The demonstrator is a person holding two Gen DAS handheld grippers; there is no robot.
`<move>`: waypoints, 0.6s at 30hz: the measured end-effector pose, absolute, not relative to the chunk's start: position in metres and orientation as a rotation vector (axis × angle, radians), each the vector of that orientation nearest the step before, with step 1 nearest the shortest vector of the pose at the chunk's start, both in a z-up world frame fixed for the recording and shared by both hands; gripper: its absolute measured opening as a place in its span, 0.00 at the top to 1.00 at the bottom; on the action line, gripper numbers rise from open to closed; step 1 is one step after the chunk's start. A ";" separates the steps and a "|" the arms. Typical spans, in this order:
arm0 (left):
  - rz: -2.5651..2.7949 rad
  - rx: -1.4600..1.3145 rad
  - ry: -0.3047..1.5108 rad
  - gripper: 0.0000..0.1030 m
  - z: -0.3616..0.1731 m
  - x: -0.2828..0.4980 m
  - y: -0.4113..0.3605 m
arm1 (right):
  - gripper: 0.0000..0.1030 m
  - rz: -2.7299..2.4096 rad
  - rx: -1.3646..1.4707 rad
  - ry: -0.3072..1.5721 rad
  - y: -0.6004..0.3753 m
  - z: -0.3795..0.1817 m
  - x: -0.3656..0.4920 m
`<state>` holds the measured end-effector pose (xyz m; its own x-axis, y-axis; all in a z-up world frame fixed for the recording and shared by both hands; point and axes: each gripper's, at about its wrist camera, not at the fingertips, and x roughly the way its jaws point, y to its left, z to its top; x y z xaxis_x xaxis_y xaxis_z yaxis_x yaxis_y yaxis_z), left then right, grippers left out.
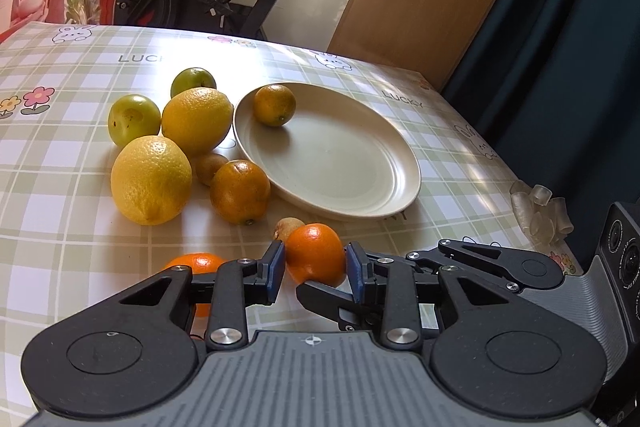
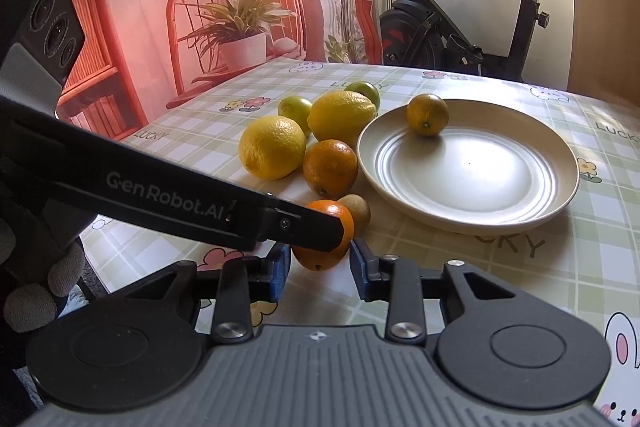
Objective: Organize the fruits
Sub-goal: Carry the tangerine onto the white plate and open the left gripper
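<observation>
Orange (image 1: 316,251) is on the bench (image 1: 80,227), just in front of the plate (image 1: 360,203). The left gripper (image 1: 316,263) has its jaws closed tight on it. The right gripper (image 2: 320,267) jaws pinch the same orange too. Two lemons (image 1: 152,179) lie nearby.

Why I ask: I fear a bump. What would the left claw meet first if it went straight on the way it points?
Likely the small brown fruit just behind the orange clamped in the left claw, slightly left of centre; beyond that, the plate rim. Depth is hard to judge.
</observation>
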<state>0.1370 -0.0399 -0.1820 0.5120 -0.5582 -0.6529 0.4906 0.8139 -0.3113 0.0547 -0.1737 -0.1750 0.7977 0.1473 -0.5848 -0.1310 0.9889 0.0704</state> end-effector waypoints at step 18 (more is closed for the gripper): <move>-0.635 -0.017 0.700 0.65 -0.140 0.175 -0.065 | 0.66 0.114 0.056 0.536 -0.196 -0.134 0.086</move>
<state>0.1750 -0.0647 -0.1397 0.5855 -0.5499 -0.5956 0.5389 0.8129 -0.2207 0.0858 -0.1964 -0.1343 0.8539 0.1230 -0.5058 -0.0937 0.9921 0.0831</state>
